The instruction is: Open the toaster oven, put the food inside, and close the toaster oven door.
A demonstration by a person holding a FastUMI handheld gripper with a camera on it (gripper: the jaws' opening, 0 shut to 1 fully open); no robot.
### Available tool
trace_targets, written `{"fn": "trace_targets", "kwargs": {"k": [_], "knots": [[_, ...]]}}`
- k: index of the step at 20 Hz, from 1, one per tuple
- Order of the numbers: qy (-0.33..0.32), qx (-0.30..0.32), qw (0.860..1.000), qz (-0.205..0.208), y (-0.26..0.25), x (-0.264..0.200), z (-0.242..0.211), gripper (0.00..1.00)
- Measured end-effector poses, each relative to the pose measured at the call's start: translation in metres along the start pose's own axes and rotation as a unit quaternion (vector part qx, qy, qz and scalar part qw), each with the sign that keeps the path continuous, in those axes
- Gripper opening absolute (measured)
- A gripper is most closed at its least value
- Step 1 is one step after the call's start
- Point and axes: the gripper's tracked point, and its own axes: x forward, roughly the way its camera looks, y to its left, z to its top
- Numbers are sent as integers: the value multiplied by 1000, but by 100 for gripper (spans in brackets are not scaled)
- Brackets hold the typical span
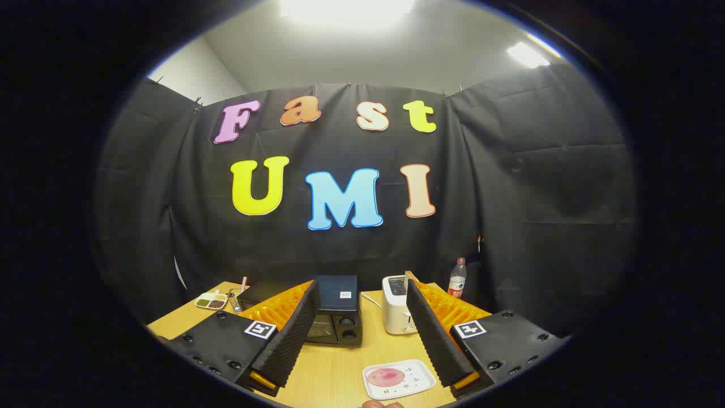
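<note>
Opening step pending: the hand-held gripper (362, 317), fingers spread and empty, faces the closed toaster oven (335, 317) at 12 o'clock, food (386, 376) on its tray (416, 381) at 5 o'clock; next, reach the door.

— Where does the gripper view sit?
— On the gripper (359, 286) itself, above the wooden table (334, 371), looking forward along its two spread fingers (291, 334).
— Facing what?
— The booth's back wall, tilted upward to take in ceiling lights.
— How near?
— The toaster oven (335, 314) stands just ahead, between the fingers.
</note>
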Motion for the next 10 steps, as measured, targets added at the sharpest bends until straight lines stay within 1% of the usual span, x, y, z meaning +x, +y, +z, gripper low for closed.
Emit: {"fn": "trace_targets", "kwargs": {"k": [10], "knots": [[16,-12,999,26,31,15,-5,98]]}}
